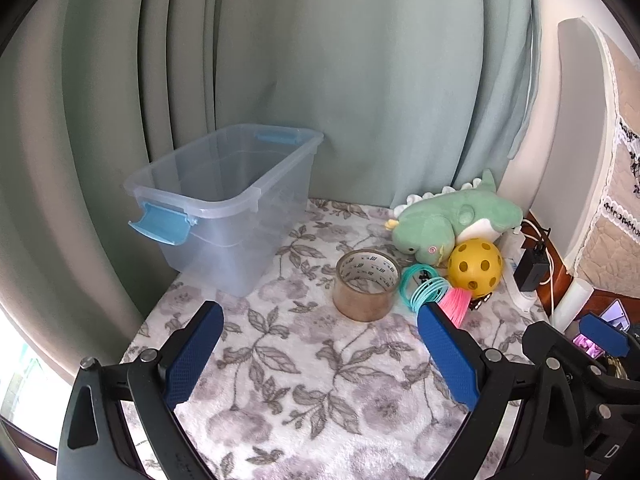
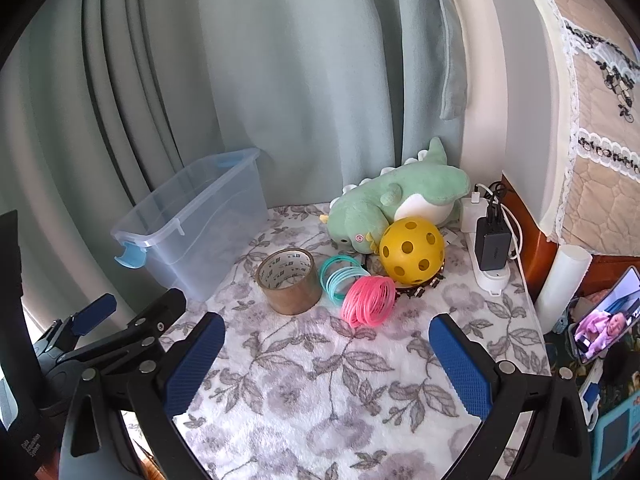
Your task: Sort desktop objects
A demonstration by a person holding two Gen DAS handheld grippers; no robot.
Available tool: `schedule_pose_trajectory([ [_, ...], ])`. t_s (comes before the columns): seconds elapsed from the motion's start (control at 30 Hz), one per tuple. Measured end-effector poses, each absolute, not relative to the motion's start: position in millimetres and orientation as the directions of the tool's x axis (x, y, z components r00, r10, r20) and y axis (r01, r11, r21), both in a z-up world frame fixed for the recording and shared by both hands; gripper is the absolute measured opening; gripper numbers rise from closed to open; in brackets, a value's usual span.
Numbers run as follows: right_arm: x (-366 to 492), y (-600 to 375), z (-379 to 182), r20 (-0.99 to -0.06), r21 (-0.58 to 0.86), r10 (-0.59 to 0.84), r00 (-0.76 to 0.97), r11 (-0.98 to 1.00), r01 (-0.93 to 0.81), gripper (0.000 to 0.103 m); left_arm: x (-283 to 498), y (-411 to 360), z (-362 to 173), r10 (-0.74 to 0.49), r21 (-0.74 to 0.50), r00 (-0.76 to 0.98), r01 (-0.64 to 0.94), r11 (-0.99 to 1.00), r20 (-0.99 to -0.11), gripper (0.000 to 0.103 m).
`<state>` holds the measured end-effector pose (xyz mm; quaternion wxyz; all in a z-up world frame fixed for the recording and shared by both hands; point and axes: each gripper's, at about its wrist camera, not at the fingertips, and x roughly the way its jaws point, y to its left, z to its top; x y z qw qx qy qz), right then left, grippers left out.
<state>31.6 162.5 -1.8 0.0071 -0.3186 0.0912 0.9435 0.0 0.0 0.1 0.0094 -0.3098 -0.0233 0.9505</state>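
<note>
A clear plastic bin (image 1: 224, 208) (image 2: 192, 224) with blue latches stands at the back left of the flowered table. Right of it lie a brown tape roll (image 1: 366, 286) (image 2: 289, 280), a teal and pink spring toy (image 1: 430, 290) (image 2: 362, 288), a yellow holed ball (image 1: 475, 267) (image 2: 412, 250) and a green dinosaur plush (image 1: 452, 220) (image 2: 392, 200). My left gripper (image 1: 320, 344) hovers open over the near table, nothing between its fingers. My right gripper (image 2: 328, 360) is open too, short of the spring toy, and shows at the left wrist view's right edge (image 1: 600, 334).
A power strip with a black charger (image 2: 494, 246) (image 1: 530, 270) sits at the table's right edge, by a white cylinder (image 2: 562, 288). A lit phone (image 2: 608, 316) stands beyond that edge. Green curtains hang behind. The flowered cloth (image 2: 320, 392) covers the near table.
</note>
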Motion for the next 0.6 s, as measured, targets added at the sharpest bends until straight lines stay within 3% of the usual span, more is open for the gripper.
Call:
schedule_pose_trajectory([
  [0.2,31,165,-1,-0.604,0.169,-0.04,-0.796,-0.982,-0.079,0.103,12,4,0,-0.001,-0.004,-0.845,0.003,-1.0,-0.535,0.098],
  [0.37,30,166,-1,-0.606,0.171,-0.036,-0.795,-0.982,-0.086,0.103,-2,9,-3,0.019,-0.032,-0.801,0.0,-1.0,-0.598,0.098],
  [0.6,29,167,0,-0.606,0.176,-0.036,-0.795,-0.98,-0.089,0.103,-1,3,-4,0.043,-0.054,-0.818,-0.015,-0.998,-0.573,0.098],
])
